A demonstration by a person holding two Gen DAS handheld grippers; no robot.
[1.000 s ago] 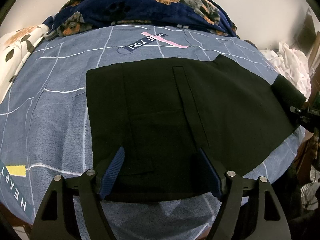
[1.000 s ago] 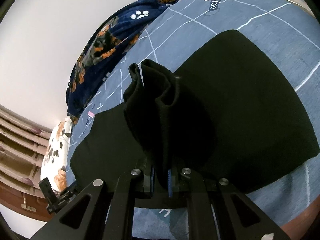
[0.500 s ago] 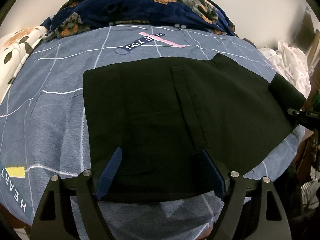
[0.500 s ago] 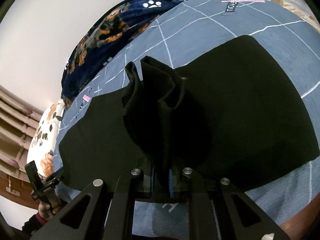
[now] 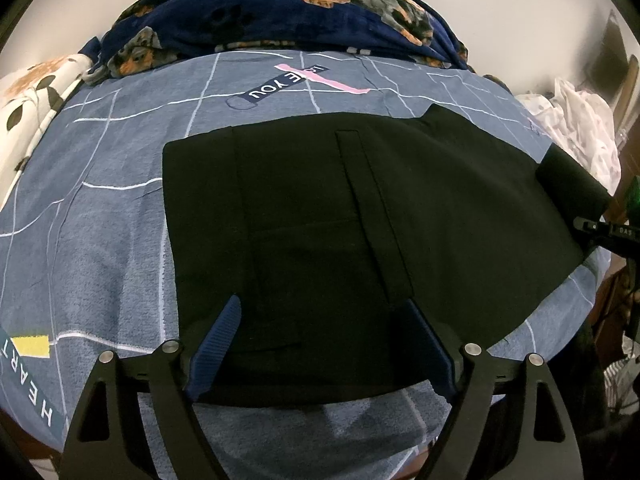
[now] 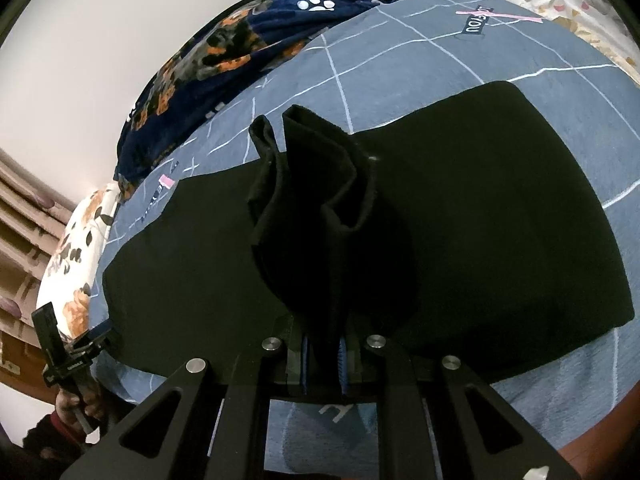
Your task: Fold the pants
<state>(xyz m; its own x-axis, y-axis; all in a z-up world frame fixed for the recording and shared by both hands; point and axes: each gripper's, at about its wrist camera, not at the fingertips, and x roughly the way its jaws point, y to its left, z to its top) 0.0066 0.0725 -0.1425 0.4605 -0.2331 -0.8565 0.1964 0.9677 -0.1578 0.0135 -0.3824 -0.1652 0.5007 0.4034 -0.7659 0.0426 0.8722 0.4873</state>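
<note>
The black pants (image 5: 340,208) lie flat across the blue bed sheet (image 5: 100,220). My left gripper (image 5: 320,340) is open, its blue-padded fingers (image 5: 218,344) spread over the near edge of the pants without gripping them. My right gripper (image 6: 324,354) is shut on a bunched fold of the pants (image 6: 320,200), lifted above the rest of the fabric (image 6: 500,220). That lifted end shows at the right in the left wrist view (image 5: 568,184). The left gripper also shows at the lower left of the right wrist view (image 6: 68,356).
A navy dog-print blanket (image 5: 280,12) is heaped along the far side of the bed by the wall. A floral pillow (image 5: 28,96) lies at the left. White clothes (image 5: 576,132) are piled beyond the right edge. The bed's near edge is just under my grippers.
My right gripper has swung with the held fold, so the pants lie more level in its view. The left gripper stayed open and shifted only slightly.
</note>
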